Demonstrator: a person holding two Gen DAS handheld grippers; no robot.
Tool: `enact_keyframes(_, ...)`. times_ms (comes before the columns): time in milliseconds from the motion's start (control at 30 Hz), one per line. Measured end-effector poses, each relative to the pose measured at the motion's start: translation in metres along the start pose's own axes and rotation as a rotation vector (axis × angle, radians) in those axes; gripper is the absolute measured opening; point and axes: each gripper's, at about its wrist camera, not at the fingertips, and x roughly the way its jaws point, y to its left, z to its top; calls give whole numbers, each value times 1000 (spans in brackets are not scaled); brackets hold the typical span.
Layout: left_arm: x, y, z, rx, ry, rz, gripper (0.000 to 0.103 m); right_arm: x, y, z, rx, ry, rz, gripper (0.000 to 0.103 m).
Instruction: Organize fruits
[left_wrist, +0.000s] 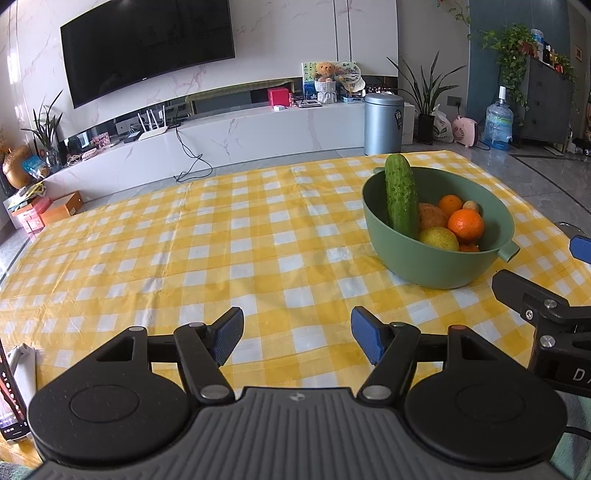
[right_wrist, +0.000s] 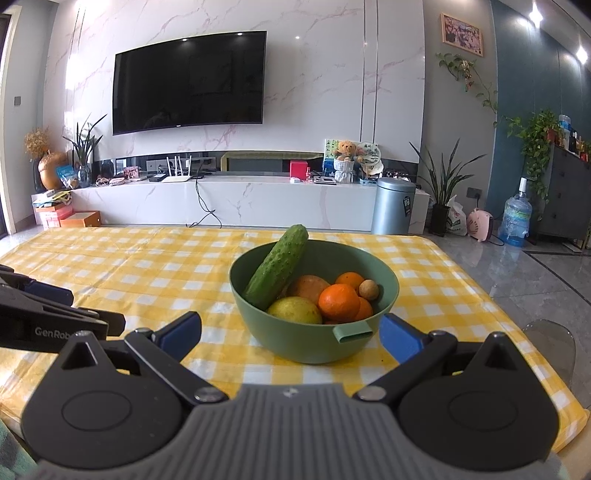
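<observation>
Bumpy cucumber (right_wrist: 277, 271) in smooth round green bowl (right_wrist: 314, 343)

Green bowl (right_wrist: 314, 343) on yellow-and-white checked tablecloth (right_wrist: 147, 266); blue-padded tools.

Cucumber (right_wrist: 277, 270) lower end buried among fruit, orange (left_wrist: 469, 248) mostly hidden, right gripper (left_wrist: 546, 317) cut by frame edge

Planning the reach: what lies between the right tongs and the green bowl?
Only bare checked tablecloth separates the right tongs from the green bowl, seen in the right wrist view.
</observation>
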Motion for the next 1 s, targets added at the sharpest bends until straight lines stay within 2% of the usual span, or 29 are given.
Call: enact_keyframes(1000, -2, 0, 1, 4, -3, 1, 78, -2, -2, 1, 0, -5, 6, 99)
